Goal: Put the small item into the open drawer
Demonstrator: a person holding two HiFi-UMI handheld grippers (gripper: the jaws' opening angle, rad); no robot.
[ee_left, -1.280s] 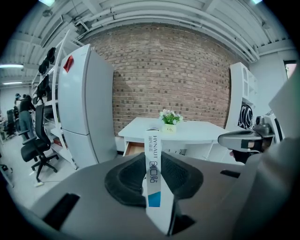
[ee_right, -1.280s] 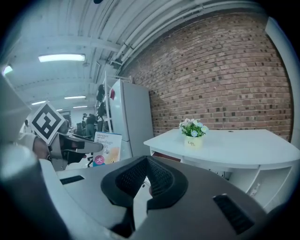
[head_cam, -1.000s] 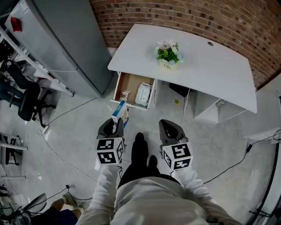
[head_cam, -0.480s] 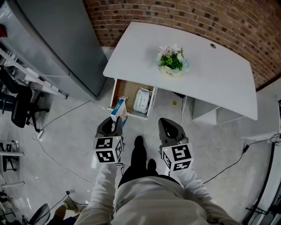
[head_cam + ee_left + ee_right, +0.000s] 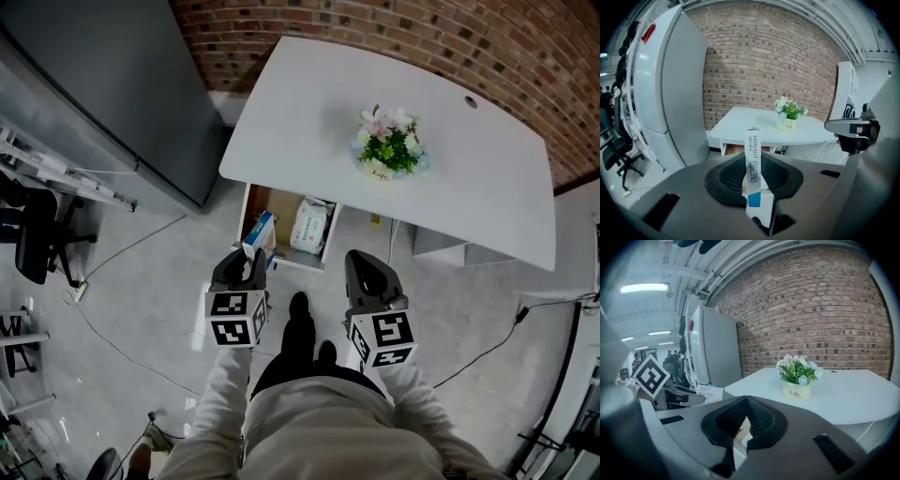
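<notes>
**A brick wall backs a smooth white worktop whose wooden drawer stands pulled out above a pale, glossy floor.**

The left tool is clenched on the small box, a slim white-and-blue carton pinched across its thin faces and held on end, probably so it can drop narrow-side-first. In the head view the box overlaps the drawer's near left corner; its height above it cannot be judged. A soft white packet already fills the drawer's right half, so the bare left side looks like the free spot. The right tool has its ribbed dark pads together on nothing and is held clear beside it. A flower pot sits on the worktop, well away.
</notes>
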